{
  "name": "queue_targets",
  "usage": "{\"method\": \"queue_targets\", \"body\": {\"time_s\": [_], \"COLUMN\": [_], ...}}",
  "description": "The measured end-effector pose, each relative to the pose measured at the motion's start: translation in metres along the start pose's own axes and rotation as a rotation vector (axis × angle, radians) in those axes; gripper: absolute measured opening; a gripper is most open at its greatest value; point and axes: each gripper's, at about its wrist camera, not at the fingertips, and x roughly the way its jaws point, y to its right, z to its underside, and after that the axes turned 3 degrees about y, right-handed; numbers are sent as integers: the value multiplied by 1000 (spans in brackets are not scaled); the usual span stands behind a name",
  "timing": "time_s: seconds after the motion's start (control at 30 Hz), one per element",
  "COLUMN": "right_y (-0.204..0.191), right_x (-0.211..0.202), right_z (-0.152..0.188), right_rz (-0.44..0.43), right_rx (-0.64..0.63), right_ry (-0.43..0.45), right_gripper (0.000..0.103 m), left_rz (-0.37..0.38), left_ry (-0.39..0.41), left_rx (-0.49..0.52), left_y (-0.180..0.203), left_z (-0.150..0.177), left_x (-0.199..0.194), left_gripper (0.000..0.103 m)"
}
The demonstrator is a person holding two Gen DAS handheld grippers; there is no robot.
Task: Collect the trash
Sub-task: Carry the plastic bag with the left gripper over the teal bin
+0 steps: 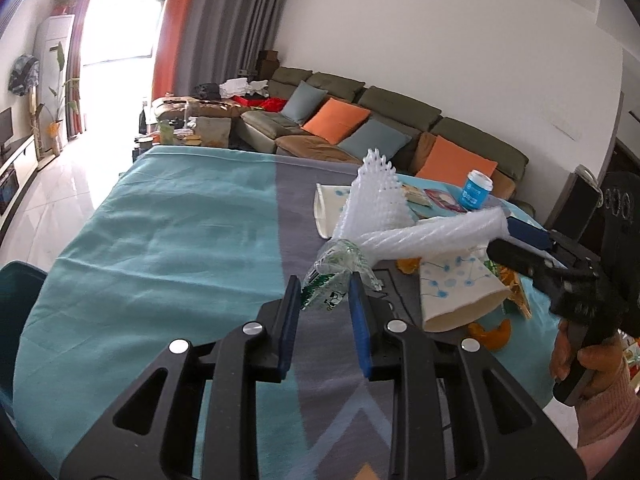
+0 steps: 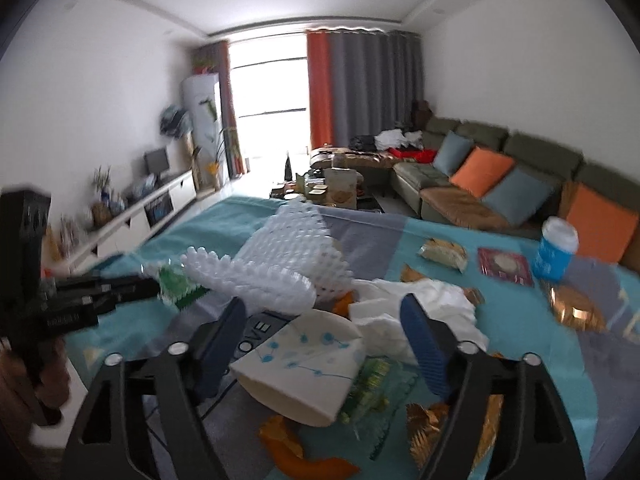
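Note:
My left gripper (image 1: 324,292) is shut on a crumpled clear plastic wrapper with green print (image 1: 332,276), which also shows in the right wrist view (image 2: 176,284). White foam netting (image 1: 376,200) rises just beyond it. My right gripper (image 2: 324,320) is open above a tipped paper cup with blue dots (image 2: 304,372); the cup lies between its jaws, not gripped. White tissue (image 2: 416,312), orange peel (image 2: 296,448) and gold foil wrappers (image 2: 576,312) lie around the cup on the teal tablecloth (image 1: 168,240).
A blue and white cup (image 2: 554,254) stands upright at the far right of the table. A red packet (image 2: 506,266) and a snack bag (image 2: 442,252) lie near it. A green sofa with orange cushions (image 1: 336,120) runs behind the table.

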Motion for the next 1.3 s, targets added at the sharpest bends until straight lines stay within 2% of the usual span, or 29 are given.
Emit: {"method": "queue_targets", "body": {"time_s": [0.13, 0.17, 0.2, 0.23, 0.3, 0.4, 0.6, 0.83, 1.1, 1.3], "right_y": [-23, -28, -33, -36, -43, -50, -70, -88, -130, -171], "right_x": [3, 5, 5, 6, 9, 8, -5, -7, 26, 65], "right_z": [-1, -1, 0, -1, -1, -3, -17, -36, -61, -79], "right_rz": [-25, -41, -55, -67, -97, -135, -217, -353, -544, -677], "right_rx": [-105, -122, -137, -146, -164, -176, -182, -113, -44, -18], "right_ry": [3, 3, 5, 2, -14, -6, 24, 45, 15, -33], "right_gripper": [81, 77, 62, 53, 27, 13, 11, 11, 11, 11], "left_rz": [-22, -29, -35, -39, -48, -63, -102, -173, -323, -462], "left_ry": [9, 11, 13, 14, 17, 25, 51, 100, 146, 140], "left_rx": [-15, -22, -25, -29, -36, -39, -61, -89, -141, -186], "left_y": [-11, -14, -17, -19, -23, -29, -43, -70, -123, -177], "left_z": [1, 2, 2, 3, 4, 5, 7, 4, 4, 9], "left_x": [-7, -9, -11, -12, -16, -23, -46, -81, -127, -153], "left_gripper": [25, 25, 25, 25, 25, 25, 25, 25, 25, 25]}}
